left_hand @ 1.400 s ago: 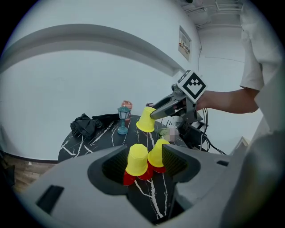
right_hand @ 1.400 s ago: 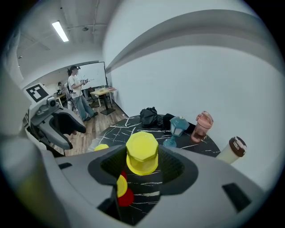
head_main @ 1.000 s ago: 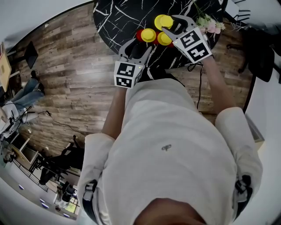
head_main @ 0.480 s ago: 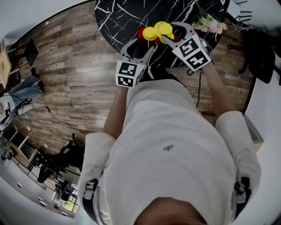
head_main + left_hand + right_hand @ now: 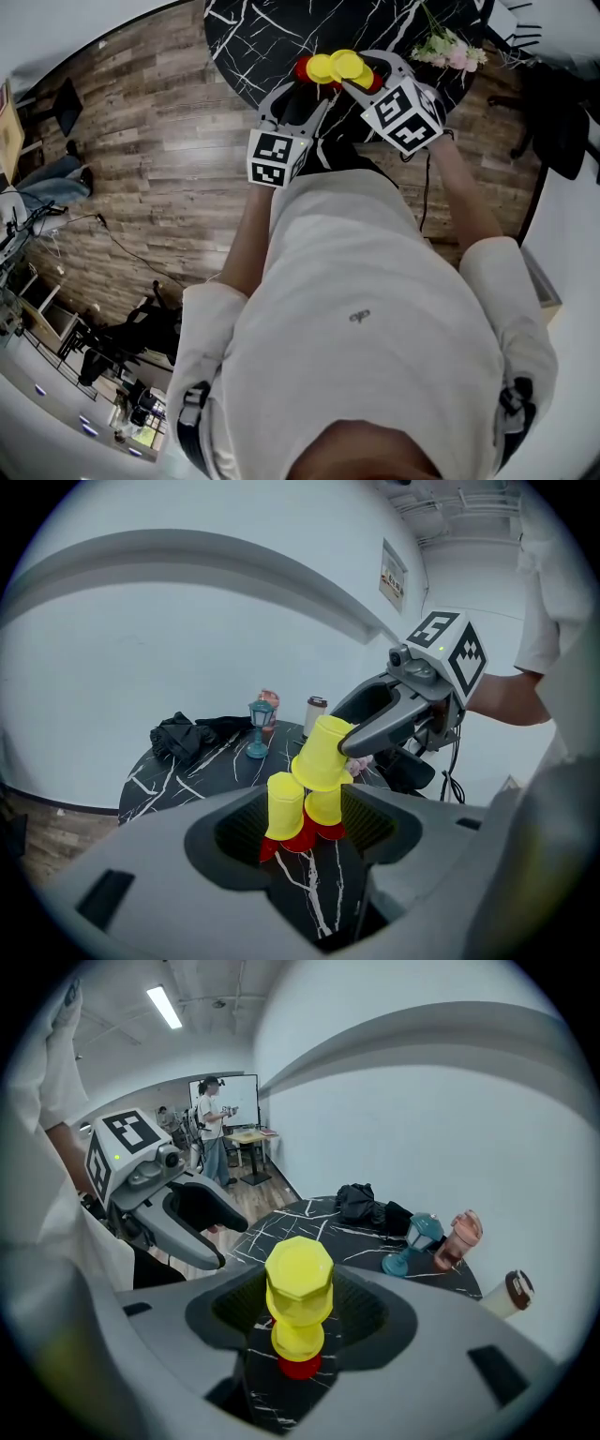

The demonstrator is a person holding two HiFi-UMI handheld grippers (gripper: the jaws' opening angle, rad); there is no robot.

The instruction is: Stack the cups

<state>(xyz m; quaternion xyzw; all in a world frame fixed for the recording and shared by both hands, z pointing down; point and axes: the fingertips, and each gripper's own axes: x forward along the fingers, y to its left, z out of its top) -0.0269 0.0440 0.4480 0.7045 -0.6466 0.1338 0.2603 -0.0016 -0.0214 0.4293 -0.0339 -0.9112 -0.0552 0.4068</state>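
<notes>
Right hand-held gripper [image 5: 300, 1309]: jaws wide, clamped on one inverted yellow cup [image 5: 299, 1274], held over the stack on the counter [image 5: 173, 782]. Left hand-held gripper [image 5: 305, 834]: open, empty, near the stack.

Stack: two standing yellow cups [image 5: 284, 805] on red cups [image 5: 298, 838]; at least two red are visible.

Behind the stack, one each: lantern [image 5: 260, 726], pink bottle [image 5: 270, 705], coffee cup [image 5: 314, 714], black cloth [image 5: 183, 735].

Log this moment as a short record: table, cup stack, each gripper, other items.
table: round black marble top
cup stack: upturned yellow cups on red cups
right gripper: shut on a yellow cup, tilted above the stack
left gripper: open, holding nothing, aimed at the stack
other items: blue lantern, black cloth, flowers
</notes>
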